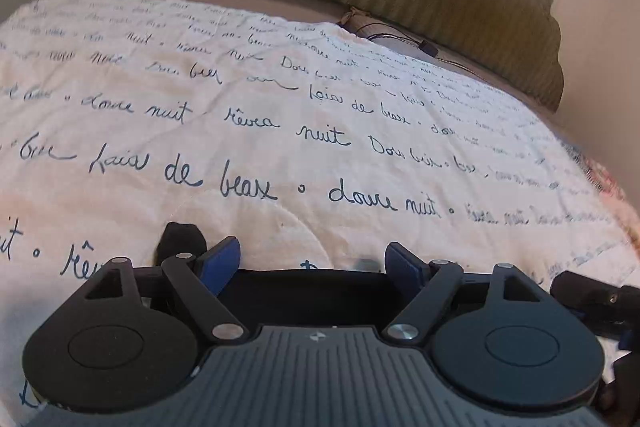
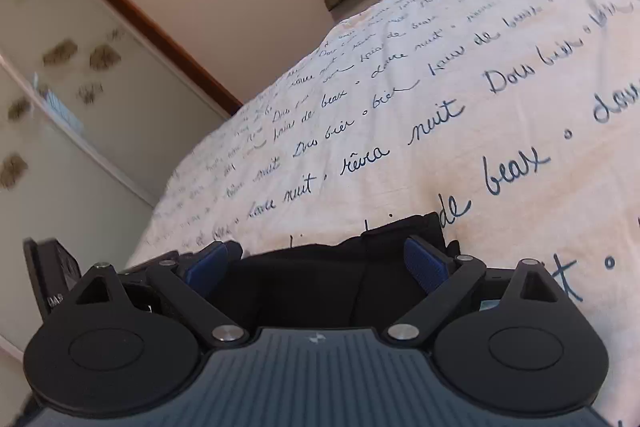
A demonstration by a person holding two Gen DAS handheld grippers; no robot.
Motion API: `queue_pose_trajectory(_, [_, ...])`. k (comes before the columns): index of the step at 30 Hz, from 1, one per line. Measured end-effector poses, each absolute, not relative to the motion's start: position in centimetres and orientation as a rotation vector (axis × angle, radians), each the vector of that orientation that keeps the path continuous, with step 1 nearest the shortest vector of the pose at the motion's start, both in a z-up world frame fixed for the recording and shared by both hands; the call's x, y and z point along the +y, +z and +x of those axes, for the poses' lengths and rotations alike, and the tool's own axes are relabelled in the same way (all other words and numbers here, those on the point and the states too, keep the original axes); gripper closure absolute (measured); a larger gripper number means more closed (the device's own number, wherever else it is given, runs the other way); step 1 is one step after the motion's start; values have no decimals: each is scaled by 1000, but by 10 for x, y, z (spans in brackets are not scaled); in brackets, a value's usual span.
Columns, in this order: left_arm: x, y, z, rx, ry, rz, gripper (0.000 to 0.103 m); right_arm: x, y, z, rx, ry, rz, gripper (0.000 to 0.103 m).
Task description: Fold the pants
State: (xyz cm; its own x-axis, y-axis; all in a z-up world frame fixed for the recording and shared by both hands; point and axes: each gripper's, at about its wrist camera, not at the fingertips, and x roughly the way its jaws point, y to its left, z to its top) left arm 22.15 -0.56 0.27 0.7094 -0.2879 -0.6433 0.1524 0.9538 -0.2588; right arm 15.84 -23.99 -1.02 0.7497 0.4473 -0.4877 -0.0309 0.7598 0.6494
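Black fabric pants [image 2: 320, 267] are seen on a white script-printed quilt [image 1: 280, 115]; left gripper [image 1: 314, 265] and right gripper [image 2: 316, 263] are spread apart, nothing clamped.

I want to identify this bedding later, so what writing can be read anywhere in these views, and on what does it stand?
"douce nuit": bedspread, blue cursive, repeated.
"fais de beaux": same bedspread, repeated; the letters read loosely.
"rêves": same bedspread, near "nuit".
"Dors bien": same bedspread.
Far rows of script: too small and blurred to read.
Pale letters on the black device at the right wrist view's left edge: too blurred to read.
Small logo on each gripper body: a mark, no words.
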Motion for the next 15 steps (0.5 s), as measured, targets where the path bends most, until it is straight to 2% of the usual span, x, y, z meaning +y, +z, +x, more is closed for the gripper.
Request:
queue_pose_trajectory(3, [-2, 4, 219, 734, -252, -216, 21, -242, -7, 155, 669, 279, 695, 7])
queue_pose_trajectory(5, [7, 12, 207, 709, -216, -242, 33, -244, 3, 138, 652, 273, 701, 7])
queue_pose_trajectory(6, [11, 20, 196, 688, -207, -255, 33, -242, 10, 126, 630, 286, 681, 7])
queue_pose_trajectory(9, [20, 46, 146, 626, -242, -299, 24, -240, 18, 88, 583, 357, 682, 7])
queue_pose_trajectory(11, [17, 54, 117, 614, -295, -287, 11, -239, 10, 75, 604, 375, 712, 7])
queue_pose_trajectory(13, [7, 51, 96, 624, -321, -248, 9, -238, -5, 70, 628, 365, 723, 7])
queue_pose_trajectory(15, [-4, 29, 94, 713, -319, -205, 10, -245, -21, 62, 562, 381, 806, 7])
